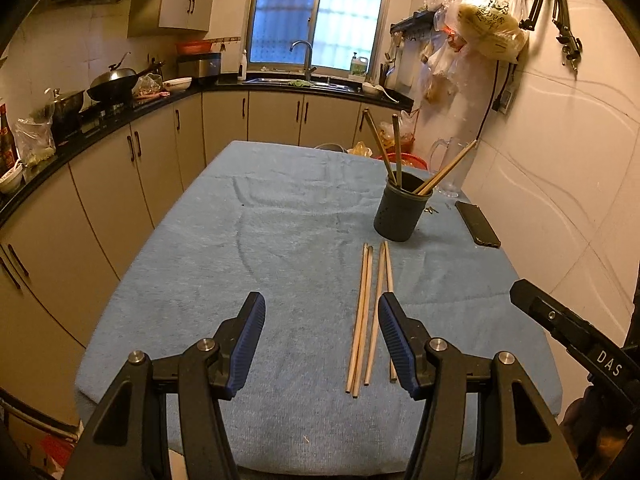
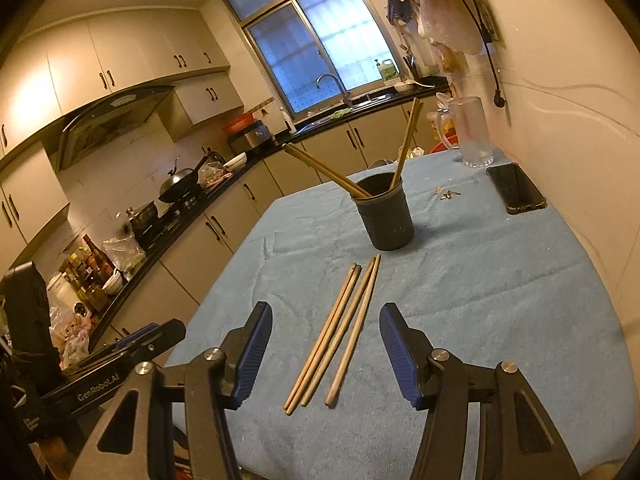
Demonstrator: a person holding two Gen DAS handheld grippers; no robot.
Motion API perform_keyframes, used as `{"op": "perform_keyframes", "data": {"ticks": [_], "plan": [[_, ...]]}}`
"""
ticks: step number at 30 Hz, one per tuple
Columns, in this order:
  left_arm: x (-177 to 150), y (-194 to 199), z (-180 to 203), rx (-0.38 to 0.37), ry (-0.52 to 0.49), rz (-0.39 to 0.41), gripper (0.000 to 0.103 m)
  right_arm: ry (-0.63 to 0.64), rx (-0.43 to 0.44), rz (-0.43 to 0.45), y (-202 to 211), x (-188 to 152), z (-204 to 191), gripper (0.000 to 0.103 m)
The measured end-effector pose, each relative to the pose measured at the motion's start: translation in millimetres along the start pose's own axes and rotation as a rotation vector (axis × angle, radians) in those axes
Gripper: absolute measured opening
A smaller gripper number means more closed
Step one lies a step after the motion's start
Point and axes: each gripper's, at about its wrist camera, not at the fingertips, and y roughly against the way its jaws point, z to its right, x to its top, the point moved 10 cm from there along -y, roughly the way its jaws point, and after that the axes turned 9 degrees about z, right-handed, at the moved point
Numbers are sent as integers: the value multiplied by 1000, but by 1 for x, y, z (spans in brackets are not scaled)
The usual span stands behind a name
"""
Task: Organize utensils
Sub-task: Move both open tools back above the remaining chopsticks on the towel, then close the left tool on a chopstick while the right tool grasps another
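On the blue towel-covered table [image 2: 500, 300], four loose pale wooden chopsticks [image 2: 340, 332] are lying side by side just near of the dark round utensil cup [image 2: 388, 216], which is already holding several sticks. Both the right gripper [image 2: 326, 354] and the left gripper [image 1: 322, 346] are hanging spread wide and empty. Judging by this, the right one is lining up best: it should be closing on one stick near its middle, lifting level, then tipping it into the cup.

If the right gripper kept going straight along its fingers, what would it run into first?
Most likely the loose chopsticks lying on the blue towel between its open fingers; beyond them stands the dark holder. Depth is uncertain.
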Motion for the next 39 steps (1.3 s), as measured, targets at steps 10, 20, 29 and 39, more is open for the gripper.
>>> {"op": "perform_keyframes", "data": {"ticks": [10, 20, 29, 39], "plan": [[2, -15, -3, -5, 11, -16, 60, 5, -8, -2, -5, 4, 6, 59], [-4, -77, 10, -104, 27, -142, 60, -10, -20, -135, -61, -7, 28, 39], [-31, -170, 29, -212, 4, -353, 54, -67, -56, -224, -118, -8, 62, 37], [-49, -219, 53, -248, -48, -453, 36, -82, -91, -257, -158, -4, 85, 37]]}}
